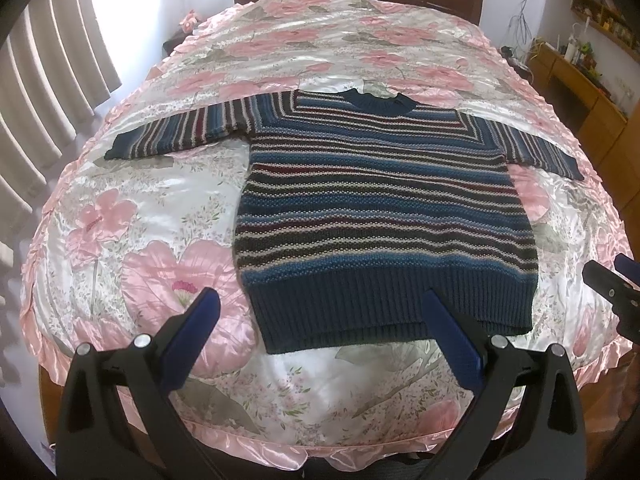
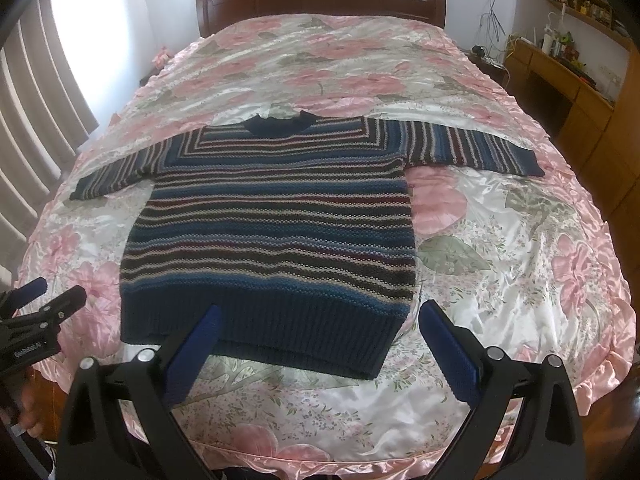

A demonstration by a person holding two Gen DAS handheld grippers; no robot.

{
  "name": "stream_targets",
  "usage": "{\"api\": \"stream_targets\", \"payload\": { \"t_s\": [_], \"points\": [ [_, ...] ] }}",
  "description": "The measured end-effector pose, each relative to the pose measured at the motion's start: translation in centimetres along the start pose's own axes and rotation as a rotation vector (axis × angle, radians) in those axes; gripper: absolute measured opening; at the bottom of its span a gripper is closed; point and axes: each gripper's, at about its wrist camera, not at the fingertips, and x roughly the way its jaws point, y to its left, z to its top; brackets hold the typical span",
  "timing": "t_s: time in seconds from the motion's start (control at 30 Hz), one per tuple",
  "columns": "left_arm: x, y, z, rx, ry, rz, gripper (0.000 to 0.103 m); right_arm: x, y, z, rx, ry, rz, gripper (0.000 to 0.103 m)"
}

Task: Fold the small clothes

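Bed w/ pink floral satin bedspread (image 1: 160,208), ruffled pink edge at near side; dark wood headboard (image 2: 320,0) at far end. Beige vertical-pleat curtains (image 1: 44,92) on the left w/ bright window light behind. Wooden desk (image 2: 560,80) w/ drawers on the right, small items on top & on a shelf (image 2: 580,0) above, cables (image 2: 494,12) hanging down the white wall nearby.

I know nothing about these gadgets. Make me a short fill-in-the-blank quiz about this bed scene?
1. The striped sweater lies flat with both sleeves spread ____.
2. The left gripper and right gripper both have their jaws ____.
3. The bedspread shows large pink ____.
4. Neither gripper is ____ the sweater.

Missing words: out; open; flowers; gripping
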Motion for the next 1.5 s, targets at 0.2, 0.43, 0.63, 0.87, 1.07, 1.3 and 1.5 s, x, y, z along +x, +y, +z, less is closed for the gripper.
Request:
{"api": "stream_targets", "payload": {
  "t_s": [0.2, 0.43, 0.63, 0.87, 1.07, 1.3, 1.5],
  "points": [
    [0.0, -0.1, 0.1, 0.002, -0.007, -0.005, 0.100, 0.2, 0.1, -0.1, 0.002, 0.003, 0.001, 0.099],
    [0.0, -0.4, 0.2, 0.001, -0.008, -0.008, 0.100, 0.5, 0.2, -0.3, 0.005, 0.006, 0.002, 0.099],
    [-0.1, -0.3, 0.1, -0.002, -0.009, -0.009, 0.100, 0.5, 0.2, -0.3, 0.004, 0.007, 0.003, 0.099],
    [0.0, -0.3, 0.1, -0.004, -0.008, -0.008, 0.100, 0.5, 0.2, -0.3, 0.006, 0.008, 0.004, 0.099],
    [0.3, -0.4, 0.3, -0.004, -0.004, -0.009, 0.100, 1.2, -0.2, -0.3, 0.012, 0.015, 0.006, 0.099],
    [0.8, -0.4, 0.5, -0.007, -0.001, -0.011, 0.100, 1.6, -0.6, 0.1, 0.016, 0.021, 0.009, 0.099],
    [1.1, -0.4, 0.7, -0.010, -0.003, -0.011, 0.100, 1.7, -0.6, 0.2, 0.015, 0.021, 0.010, 0.099]
  ]
}}
